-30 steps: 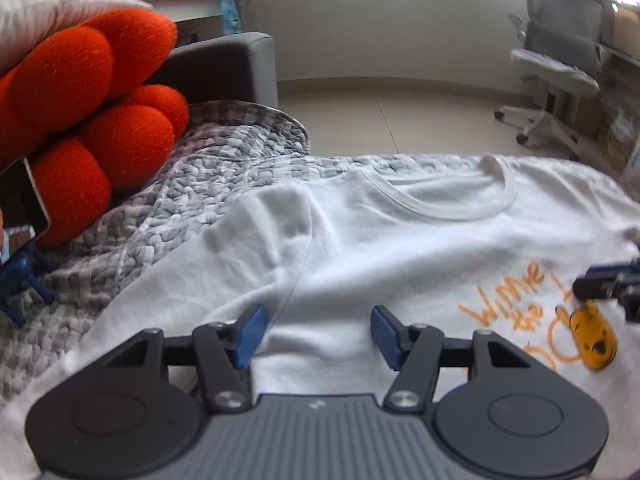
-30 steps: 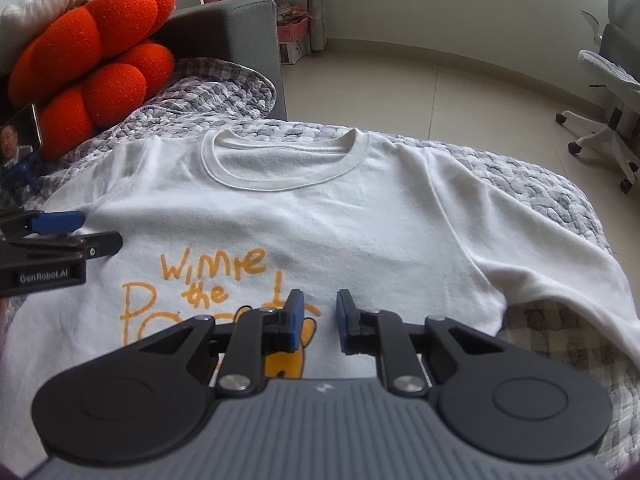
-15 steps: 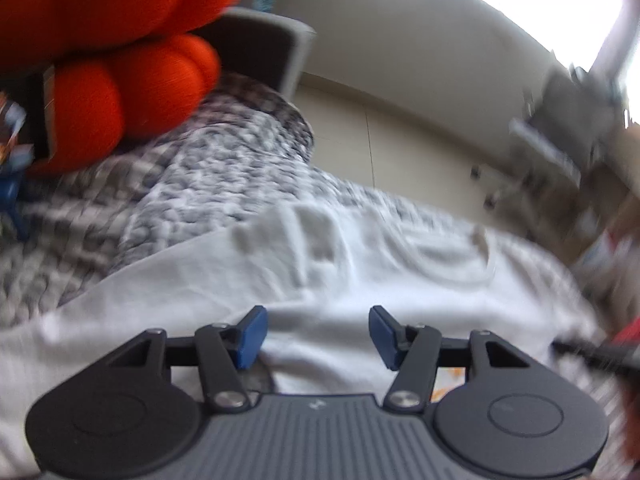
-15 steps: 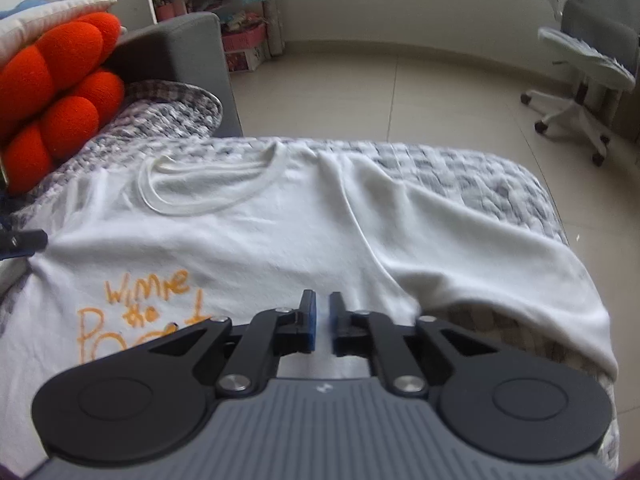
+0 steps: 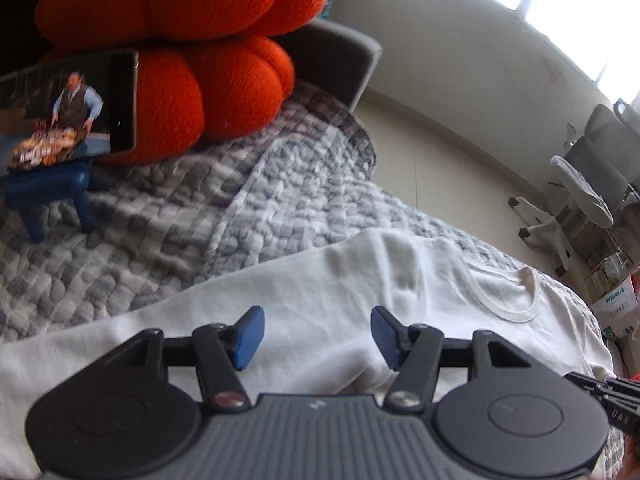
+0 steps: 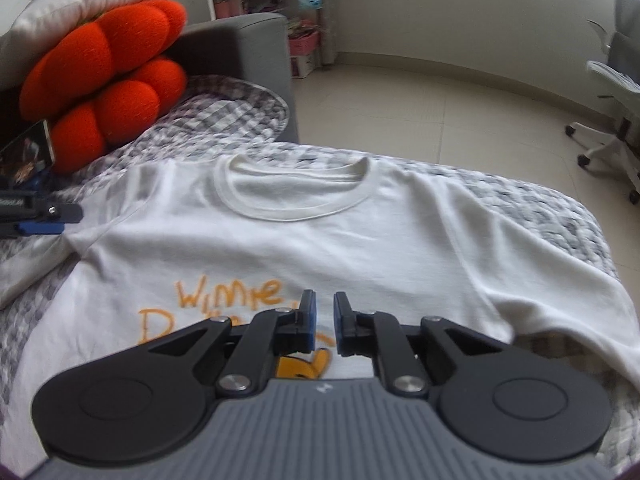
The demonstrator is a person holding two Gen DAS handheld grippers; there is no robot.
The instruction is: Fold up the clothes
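Orange cushion (image 6: 104,92) sits upper left of the frame; left gripper (image 5: 316,336), fingers wide apart, hovers over the shirt's sleeve; white shirt (image 6: 340,240) lies flat mid-frame on the grey quilt (image 5: 240,216); right gripper (image 6: 323,320), nearly closed, seemingly empty, lower centre.

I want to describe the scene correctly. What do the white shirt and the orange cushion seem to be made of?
White shirt: probably cotton jersey, matte; it lies in soft wrinkles, with a ribbed collar and an orange print.
Orange cushion: looks like fuzzy knit or plush over soft stuffing; the surface is fibrous and the lobes bulge. The exact fibre cannot be told.
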